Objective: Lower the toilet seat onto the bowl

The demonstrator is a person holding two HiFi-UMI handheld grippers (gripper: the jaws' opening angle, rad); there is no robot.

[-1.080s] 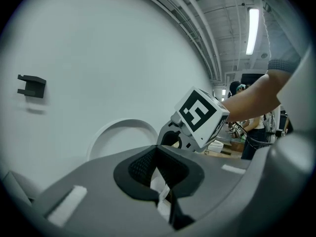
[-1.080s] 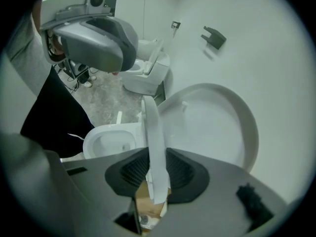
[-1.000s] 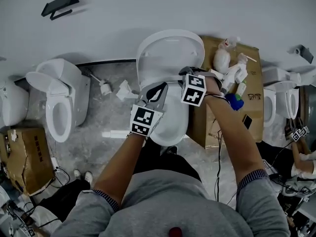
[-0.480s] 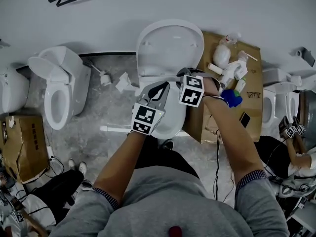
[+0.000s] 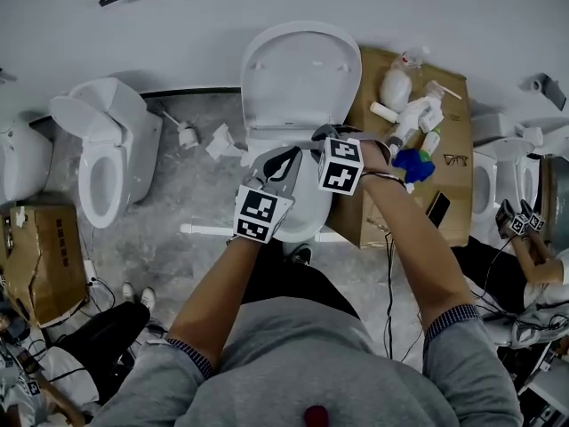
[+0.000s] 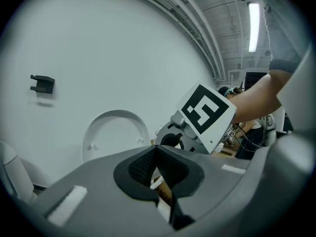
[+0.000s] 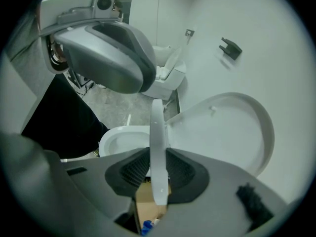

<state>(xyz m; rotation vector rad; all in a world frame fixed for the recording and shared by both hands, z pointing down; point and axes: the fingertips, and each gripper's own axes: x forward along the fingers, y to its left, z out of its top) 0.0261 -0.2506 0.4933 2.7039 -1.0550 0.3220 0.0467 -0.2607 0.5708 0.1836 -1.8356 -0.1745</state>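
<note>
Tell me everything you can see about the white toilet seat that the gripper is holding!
The toilet seat is a thin, smooth white piece, plastic by its look. In the right gripper view it shows edge-on, lifted up off the bowl, with the raised lid behind it against the wall. The right gripper pinches its rim between both pads. Nothing else can be seen touching it, and its hinge end is hidden.

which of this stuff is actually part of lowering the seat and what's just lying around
For the job: toilet seat, clamped edge-on in the right gripper; bowl; raised lid.

Lying about: cardboard box; spray bottles on it; glasses; neighbouring toilet.
</note>
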